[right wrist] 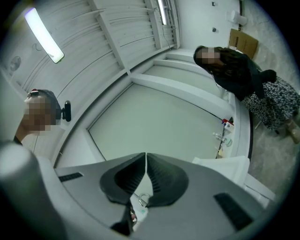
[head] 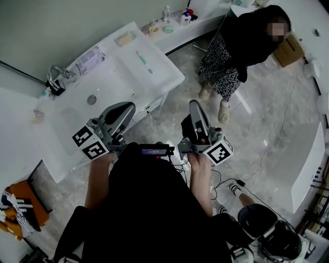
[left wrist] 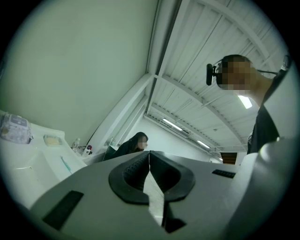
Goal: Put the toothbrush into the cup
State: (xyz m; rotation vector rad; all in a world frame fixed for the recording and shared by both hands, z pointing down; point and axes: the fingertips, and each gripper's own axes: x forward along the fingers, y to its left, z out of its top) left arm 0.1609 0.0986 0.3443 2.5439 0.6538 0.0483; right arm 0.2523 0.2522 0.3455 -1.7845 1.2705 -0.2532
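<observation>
**Hovering Short of the Washstand, Both Grippers Closed**

I had both grippers raised in front of the white washstand [head: 165,77], and neither touched it. The left gripper [head: 127,108] sat just off the washstand's front edge. Its fingers were pressed together with nothing between them, and its own camera showed the dark pads meeting along a thin seam. The right gripper [head: 195,106] was a little further out, off the washstand's front right corner and above the marble floor [head: 257,128]. Its fingers were likewise closed on nothing.

The toothbrush [head: 144,62], pale teal, lay flat on the washstand's top to the right of the basin [head: 97,85], well apart from both grippers. At the washstand's back edge a faucet [head: 57,77] stood over the basin, with a clear wrapped packet [head: 90,60] near it. A soap dish [head: 125,38] sat at the far corner. I could not tell from any view which item was the cup.

Beyond the washstand's far end a ledge [head: 205,20] carried a few small bottles [head: 167,14]. A person in black [head: 241,38] stood just past it, next to a cardboard box [head: 289,50].
</observation>
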